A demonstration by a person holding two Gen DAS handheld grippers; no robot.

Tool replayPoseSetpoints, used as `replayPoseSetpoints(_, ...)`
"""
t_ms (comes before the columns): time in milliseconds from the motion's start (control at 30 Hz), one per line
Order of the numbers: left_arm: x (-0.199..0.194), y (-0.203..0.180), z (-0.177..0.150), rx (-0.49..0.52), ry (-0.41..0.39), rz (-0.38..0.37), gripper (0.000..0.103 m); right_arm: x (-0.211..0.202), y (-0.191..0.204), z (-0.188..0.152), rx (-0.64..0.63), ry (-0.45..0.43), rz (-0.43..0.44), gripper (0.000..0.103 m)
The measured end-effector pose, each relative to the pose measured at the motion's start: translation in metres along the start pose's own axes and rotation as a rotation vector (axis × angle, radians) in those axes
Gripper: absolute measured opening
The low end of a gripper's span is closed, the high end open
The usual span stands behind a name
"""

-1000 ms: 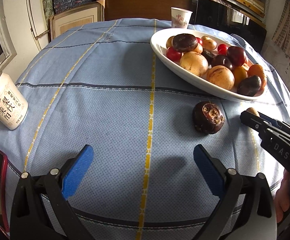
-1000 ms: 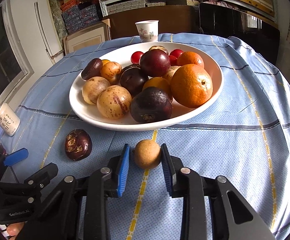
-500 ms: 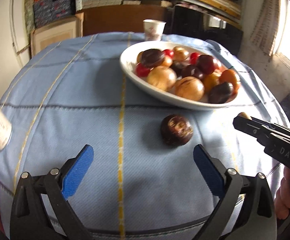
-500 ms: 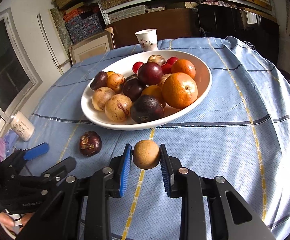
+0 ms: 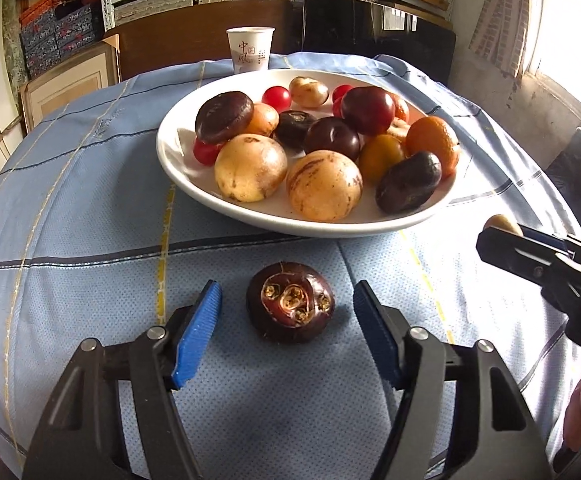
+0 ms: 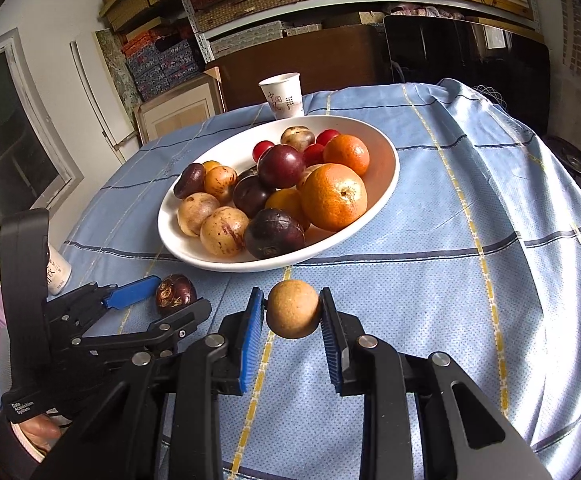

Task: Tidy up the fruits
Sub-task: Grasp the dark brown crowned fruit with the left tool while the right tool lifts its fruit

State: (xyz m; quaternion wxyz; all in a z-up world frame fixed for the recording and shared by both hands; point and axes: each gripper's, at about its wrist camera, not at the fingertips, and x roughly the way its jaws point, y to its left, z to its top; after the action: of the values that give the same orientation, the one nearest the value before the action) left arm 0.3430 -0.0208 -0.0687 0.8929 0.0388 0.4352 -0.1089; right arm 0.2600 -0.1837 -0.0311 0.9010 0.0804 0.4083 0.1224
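A dark purple fruit [image 5: 290, 307] lies on the blue cloth in front of the white bowl [image 5: 178, 168]. My left gripper [image 5: 286, 332] is open, its blue pads [image 5: 196, 332] standing on either side of the fruit without touching it. The fruit also shows in the right wrist view [image 6: 175, 294], between the left gripper's fingers. My right gripper [image 6: 292, 316] is shut on a small round tan fruit [image 6: 293, 309] and holds it above the cloth, just in front of the bowl [image 6: 386, 176]. The bowl holds several fruits: oranges, dark plums, tan fruits, red tomatoes.
A white paper cup [image 6: 282, 95] stands behind the bowl. A white can [image 6: 57, 272] stands at the table's left edge. The round table drops away at the right and far edges. Shelves and a dark cabinet stand behind it.
My left gripper has moved forward and right until the dark fruit lies between its pads, and its jaws have narrowed. My right gripper has lifted the tan fruit off the cloth.
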Motion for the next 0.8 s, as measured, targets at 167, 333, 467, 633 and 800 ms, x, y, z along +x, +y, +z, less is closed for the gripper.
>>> replayPoseSetpoints(167,0.001,-0.003,0.000,0.012,-0.003,0.018,0.059,-0.001,0.001,0.000,-0.008,-0.004,0.000,0.029)
replayPoseSetpoints(333,-0.001,-0.002,-0.002,0.016,-0.010,0.043,0.045,-0.001,0.000,0.000,-0.005,-0.002,-0.006,0.029)
replayPoseSetpoints(467,-0.003,-0.007,-0.003,0.037,-0.014,0.066,0.042,0.000,0.000,-0.001,-0.007,-0.001,-0.014,0.029)
replayPoseSetpoints(633,-0.008,-0.007,-0.007,0.026,-0.015,0.060,0.042,0.002,-0.001,-0.002,-0.005,0.003,-0.018,0.029)
replayPoseSetpoints(800,-0.020,-0.005,-0.014,0.003,-0.031,0.061,0.042,0.004,0.001,-0.004,-0.019,0.005,-0.014,0.029)
